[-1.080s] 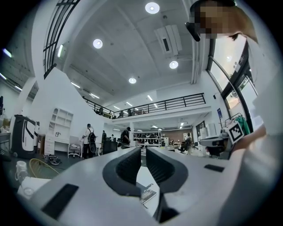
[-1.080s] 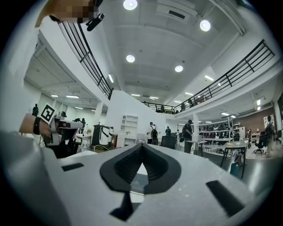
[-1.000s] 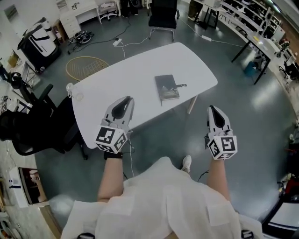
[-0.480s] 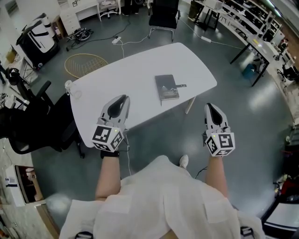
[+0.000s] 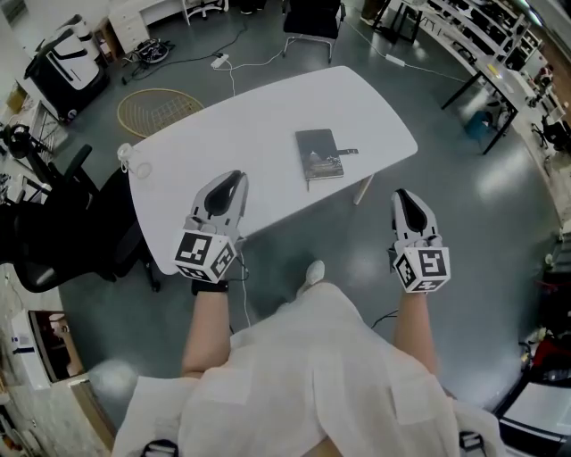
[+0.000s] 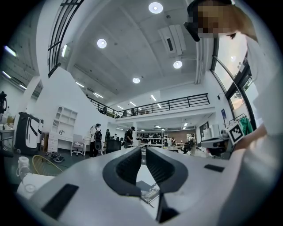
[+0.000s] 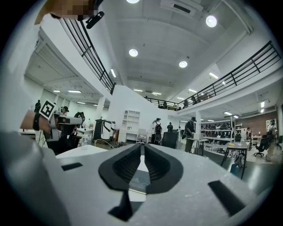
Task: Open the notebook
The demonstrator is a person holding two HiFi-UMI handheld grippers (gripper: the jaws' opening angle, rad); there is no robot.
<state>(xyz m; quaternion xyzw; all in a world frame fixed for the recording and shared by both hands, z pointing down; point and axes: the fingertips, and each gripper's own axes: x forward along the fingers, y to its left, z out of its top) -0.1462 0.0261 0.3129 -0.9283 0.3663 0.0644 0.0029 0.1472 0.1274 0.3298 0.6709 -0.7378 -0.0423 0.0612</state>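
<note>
On the white worktop (image 5: 223, 134), an oblong slab with rounded corners and a smooth matt top, the notebook (image 5: 319, 156) lies flat and closed toward the far right part, its cover grey and slightly mottled. A small dark thing (image 5: 349, 152) juts from its right edge; whether it is a pen or a strap is too small to tell. Near the worktop's left rim stands a small clear container (image 5: 126, 154). Nothing lies between the notebook and either pair of tongs, and it is well apart from both. The left tongs (image 5: 232, 177) hang over the worktop's near edge, jaws a narrow slit apart with nothing between them. The right tongs (image 5: 403, 194) are off the worktop, above the glossy grey floor (image 5: 464, 214); their jaws have just been opening and stand a little apart, empty. A black office chair (image 5: 53, 241) crowds the worktop's left end, another chair (image 5: 312, 22) is cut off at the top edge, and a round yellow wire frame (image 5: 156, 109) lies on the floor beyond. The person's white garment (image 5: 312, 384) hides the floor below the hands.
</note>
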